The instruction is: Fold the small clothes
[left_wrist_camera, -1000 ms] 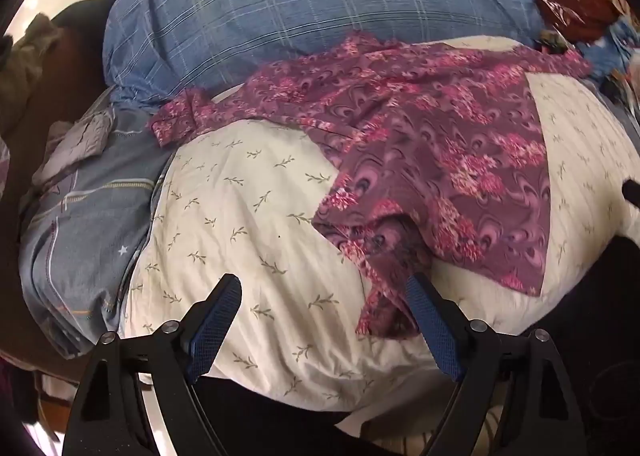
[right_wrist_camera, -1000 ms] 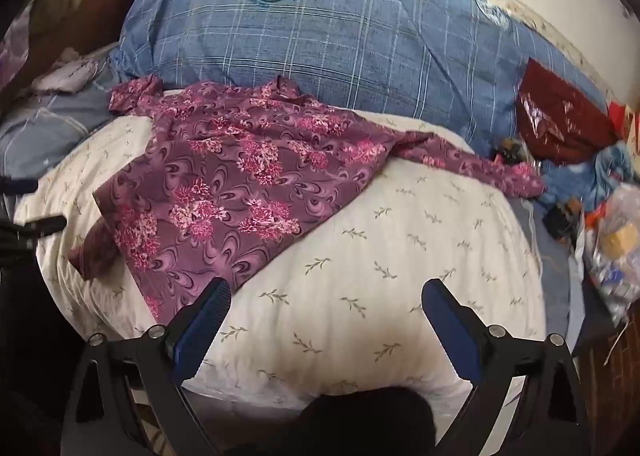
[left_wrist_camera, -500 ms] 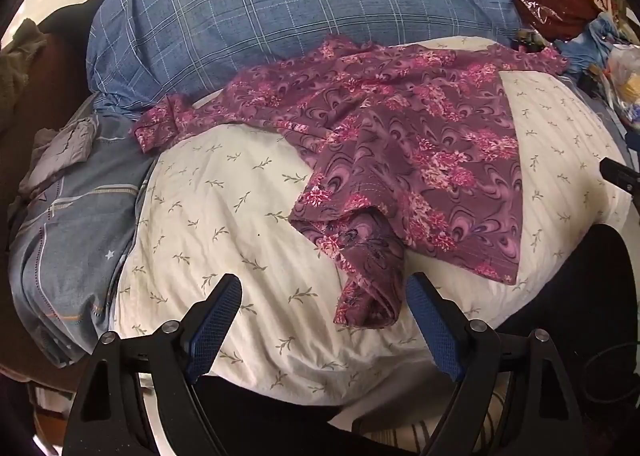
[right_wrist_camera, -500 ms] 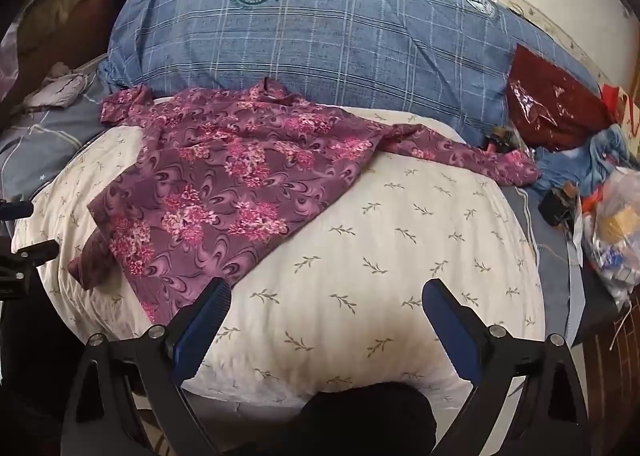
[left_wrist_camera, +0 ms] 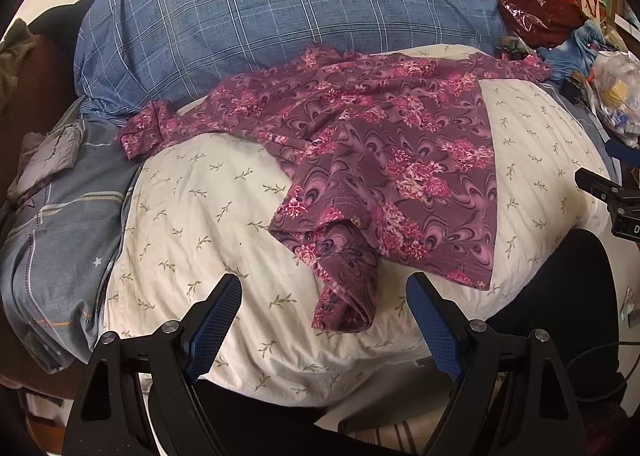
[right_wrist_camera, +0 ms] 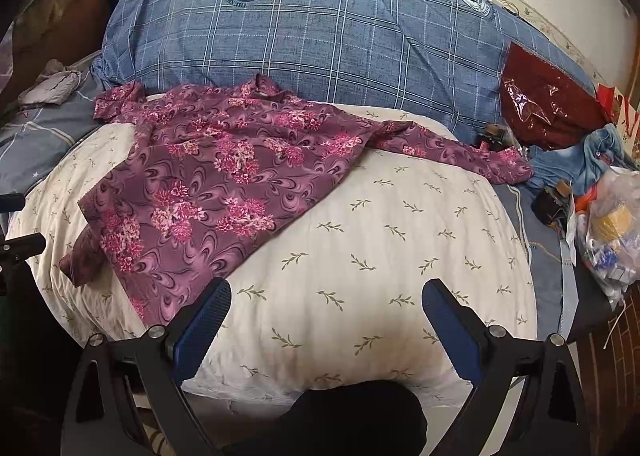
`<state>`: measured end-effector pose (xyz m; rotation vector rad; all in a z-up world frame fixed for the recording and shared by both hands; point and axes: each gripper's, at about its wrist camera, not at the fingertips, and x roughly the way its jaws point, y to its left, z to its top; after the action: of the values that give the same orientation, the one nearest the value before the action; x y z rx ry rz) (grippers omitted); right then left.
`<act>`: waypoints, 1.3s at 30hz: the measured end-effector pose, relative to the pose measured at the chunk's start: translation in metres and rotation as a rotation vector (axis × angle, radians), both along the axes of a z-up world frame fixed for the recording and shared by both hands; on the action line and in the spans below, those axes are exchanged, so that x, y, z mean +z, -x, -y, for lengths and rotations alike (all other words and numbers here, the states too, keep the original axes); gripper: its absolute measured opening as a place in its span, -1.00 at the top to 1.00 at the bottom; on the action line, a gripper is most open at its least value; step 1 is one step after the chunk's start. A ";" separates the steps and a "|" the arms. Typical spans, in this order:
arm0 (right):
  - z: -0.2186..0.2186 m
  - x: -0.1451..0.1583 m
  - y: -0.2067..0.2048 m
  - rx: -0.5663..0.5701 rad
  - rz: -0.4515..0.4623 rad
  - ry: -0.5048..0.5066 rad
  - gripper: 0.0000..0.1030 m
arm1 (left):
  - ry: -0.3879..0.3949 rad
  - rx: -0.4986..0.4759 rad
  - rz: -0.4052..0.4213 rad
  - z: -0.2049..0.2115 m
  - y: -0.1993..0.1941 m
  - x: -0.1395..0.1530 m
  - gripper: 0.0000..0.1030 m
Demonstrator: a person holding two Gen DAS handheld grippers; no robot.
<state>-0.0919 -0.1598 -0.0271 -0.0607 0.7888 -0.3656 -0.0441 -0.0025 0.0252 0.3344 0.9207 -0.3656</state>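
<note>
purple floral shirt lies spread on the cream leaf-print pillow, its collar against the blue plaid pillow behind, one sleeve reaching toward each side. its near hem is bunched into a rumpled fold close to the left tongs, which stand wide and hold nothing. right tongs are also wide and empty, above bare cream fabric beside the shirt's edge. a dark red bag sits at the far right.

My left wrist camera looks from the shirt's left, my right from its right; both share it.
</note>
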 end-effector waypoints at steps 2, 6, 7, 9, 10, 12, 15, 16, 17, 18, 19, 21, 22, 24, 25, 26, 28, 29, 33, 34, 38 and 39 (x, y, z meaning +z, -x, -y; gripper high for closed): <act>-0.001 0.001 -0.002 0.003 -0.004 0.003 -0.88 | -0.001 0.005 0.002 -0.001 0.000 0.002 -0.64; -0.003 0.003 -0.006 0.004 -0.009 0.012 -0.88 | 0.012 0.008 0.017 -0.001 -0.001 0.007 -0.64; -0.004 0.004 -0.007 0.005 -0.007 0.014 -0.88 | 0.017 0.009 0.019 -0.001 -0.001 0.008 -0.64; -0.007 0.006 -0.008 0.010 -0.006 0.018 -0.89 | 0.022 0.010 0.016 -0.001 -0.001 0.008 -0.64; -0.008 0.006 -0.008 0.013 -0.006 0.022 -0.89 | 0.020 0.010 0.013 0.000 -0.001 0.008 -0.64; -0.010 0.005 -0.009 0.019 -0.010 0.029 -0.89 | 0.018 0.010 0.005 -0.004 -0.003 0.008 -0.64; -0.010 0.003 -0.008 0.021 -0.015 0.033 -0.89 | 0.013 0.011 0.001 -0.003 -0.005 0.007 -0.64; -0.009 0.002 -0.008 0.019 -0.017 0.034 -0.89 | 0.010 0.011 0.001 -0.003 -0.005 0.006 -0.64; -0.008 0.001 -0.008 0.017 -0.018 0.036 -0.88 | 0.007 0.011 0.001 -0.002 -0.005 0.006 -0.64; -0.007 0.001 -0.008 0.014 -0.020 0.037 -0.88 | 0.004 0.011 0.001 -0.002 -0.005 0.005 -0.64; -0.006 0.001 -0.008 0.012 -0.020 0.035 -0.88 | 0.003 0.009 0.002 -0.001 -0.007 0.005 -0.64; -0.005 0.001 -0.007 0.010 -0.019 0.027 -0.88 | 0.003 0.009 -0.002 0.000 -0.007 0.004 -0.64; -0.004 0.000 -0.007 0.007 -0.019 0.023 -0.88 | 0.003 0.010 -0.004 0.000 -0.008 0.004 -0.64; -0.004 0.000 -0.006 0.006 -0.019 0.020 -0.89 | 0.000 0.009 -0.004 0.001 -0.008 0.003 -0.64; -0.004 0.000 -0.006 0.006 -0.020 0.021 -0.89 | 0.000 0.009 -0.004 0.001 -0.008 0.003 -0.64; -0.003 0.000 -0.006 0.006 -0.020 0.020 -0.88 | 0.001 0.009 -0.006 0.002 -0.009 0.003 -0.64; -0.003 -0.001 -0.006 0.007 -0.022 0.018 -0.88 | 0.002 0.006 -0.008 0.000 -0.010 0.001 -0.64; -0.003 -0.002 -0.006 0.007 -0.022 0.017 -0.88 | 0.002 0.006 -0.009 0.000 -0.010 0.000 -0.64; -0.002 -0.005 -0.005 0.004 -0.027 0.010 -0.88 | 0.001 0.007 -0.015 0.002 -0.012 -0.001 -0.64; -0.002 -0.005 -0.005 0.002 -0.027 0.010 -0.88 | 0.001 0.007 -0.014 0.001 -0.012 -0.001 -0.64; 0.002 -0.007 -0.006 -0.005 -0.031 -0.004 -0.88 | 0.008 0.013 -0.013 0.000 -0.014 -0.003 -0.64; 0.002 -0.007 -0.006 -0.005 -0.031 -0.008 -0.88 | 0.012 0.019 -0.017 -0.001 -0.015 -0.003 -0.64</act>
<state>-0.0859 -0.1617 -0.0342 -0.0574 0.8214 -0.3673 -0.0289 -0.0014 0.0221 0.3122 0.9371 -0.3571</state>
